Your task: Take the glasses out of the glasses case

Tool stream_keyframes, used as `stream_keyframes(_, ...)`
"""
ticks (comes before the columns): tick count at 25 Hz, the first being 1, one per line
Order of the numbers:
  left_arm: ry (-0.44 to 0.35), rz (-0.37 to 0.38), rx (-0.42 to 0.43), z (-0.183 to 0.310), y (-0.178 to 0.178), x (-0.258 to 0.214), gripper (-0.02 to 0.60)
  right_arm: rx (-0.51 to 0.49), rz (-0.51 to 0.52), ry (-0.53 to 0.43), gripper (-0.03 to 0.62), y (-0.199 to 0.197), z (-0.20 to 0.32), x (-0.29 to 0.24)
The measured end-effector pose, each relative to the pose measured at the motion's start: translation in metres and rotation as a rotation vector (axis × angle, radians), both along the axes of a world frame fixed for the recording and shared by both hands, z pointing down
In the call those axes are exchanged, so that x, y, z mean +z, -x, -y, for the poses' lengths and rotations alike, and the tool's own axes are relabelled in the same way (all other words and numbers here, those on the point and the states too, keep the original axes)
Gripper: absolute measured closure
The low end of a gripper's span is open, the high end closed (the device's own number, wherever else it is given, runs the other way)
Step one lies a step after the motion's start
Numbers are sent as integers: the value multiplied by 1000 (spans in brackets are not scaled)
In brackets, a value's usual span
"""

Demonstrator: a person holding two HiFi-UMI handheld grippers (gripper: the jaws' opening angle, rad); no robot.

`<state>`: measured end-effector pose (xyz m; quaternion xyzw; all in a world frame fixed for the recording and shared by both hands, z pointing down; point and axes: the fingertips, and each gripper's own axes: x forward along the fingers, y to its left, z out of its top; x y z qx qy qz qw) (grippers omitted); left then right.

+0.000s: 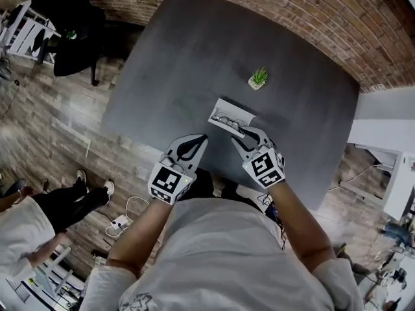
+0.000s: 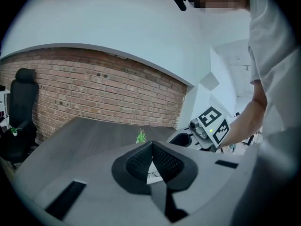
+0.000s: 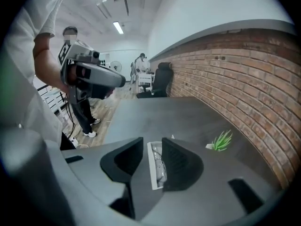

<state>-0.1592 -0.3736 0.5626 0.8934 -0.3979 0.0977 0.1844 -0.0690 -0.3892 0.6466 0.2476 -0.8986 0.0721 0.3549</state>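
Observation:
An open white glasses case (image 1: 231,116) lies on the dark grey table (image 1: 194,57), near its front edge, with the glasses (image 1: 226,119) inside it. My right gripper (image 1: 242,134) is open just short of the case's near end. In the right gripper view the case (image 3: 153,168) and the glasses (image 3: 160,167) show in the gap between the jaws of this gripper (image 3: 152,141), with nothing gripped. My left gripper (image 1: 202,138) hovers left of the case with its tips together and empty. In the left gripper view this gripper (image 2: 151,144) hides most of the case (image 2: 151,172).
A small green plant in a white pot (image 1: 258,78) stands on the table behind the case. A black office chair (image 1: 70,24) is at the far left corner. A person (image 1: 39,219) stands on the wooden floor at the left. A brick wall (image 1: 272,11) runs behind the table.

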Motion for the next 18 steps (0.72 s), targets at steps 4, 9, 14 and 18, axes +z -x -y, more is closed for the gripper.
stream_keyframes(4,37,11,33,14,2,26,571,-50,-120,32,465,4,9,45)
stream_keyframes(9,86,24,64,26,1,57,571,-98,-234,84,467,4,20,92)
stream_keyframes(14,115,28,81,31,2,81,571,-140,-328,135,471,3,29,127)
stream_keyframes(18,134,22,79,33,5,92,571,-167,-389,169,478,2,31,146)
